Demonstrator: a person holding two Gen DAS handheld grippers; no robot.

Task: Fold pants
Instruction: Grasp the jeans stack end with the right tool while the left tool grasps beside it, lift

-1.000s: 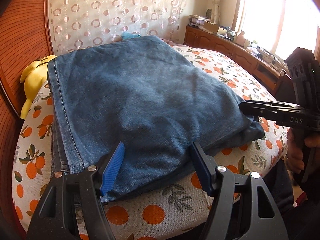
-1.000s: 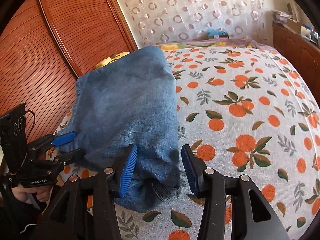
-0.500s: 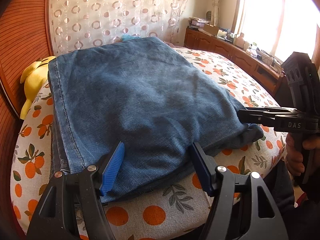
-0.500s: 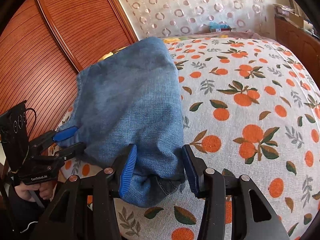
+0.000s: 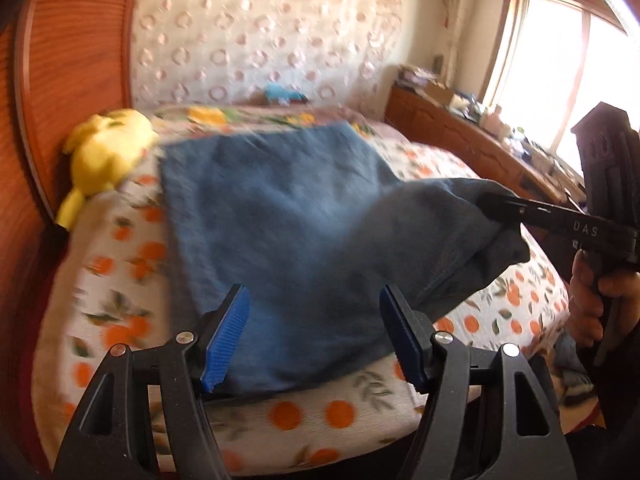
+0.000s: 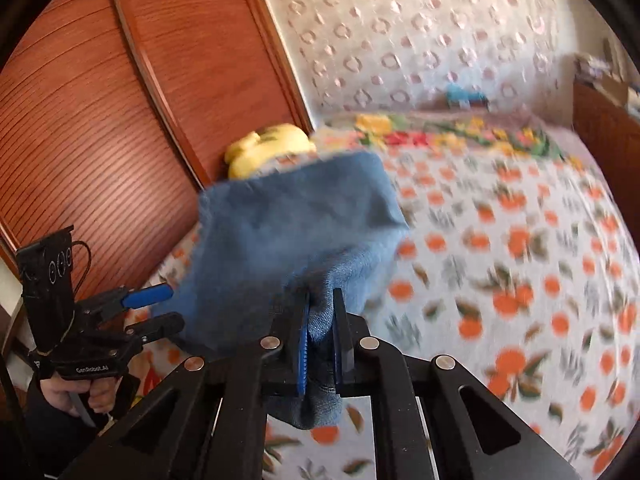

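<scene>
Folded blue denim pants (image 5: 300, 220) lie on the bed's near left corner. My right gripper (image 6: 320, 320) has its jaws closing, and its blue pads pinch the pants' (image 6: 288, 220) near right corner, raised off the sheet. In the left wrist view that right gripper (image 5: 486, 202) comes in from the right and holds the corner up in a peak. My left gripper (image 5: 316, 332) stands open, its pads wide apart on either side of the pants' near edge, not pressing on it. In the right wrist view the left gripper (image 6: 160, 306) sits at the pants' left edge.
The bed sheet (image 6: 500, 240) has an orange print. A yellow plush toy (image 5: 104, 148) lies behind the pants against the ribbed wooden panel (image 6: 100, 120). A wooden cabinet (image 5: 452, 140) with clutter runs under the window at the right. A person's hand (image 5: 592, 292) holds the right gripper.
The right gripper has shut on the pants' near right corner and lifted it off the bed. Both grippers have risen. The left gripper's jaws stay as wide as before.
</scene>
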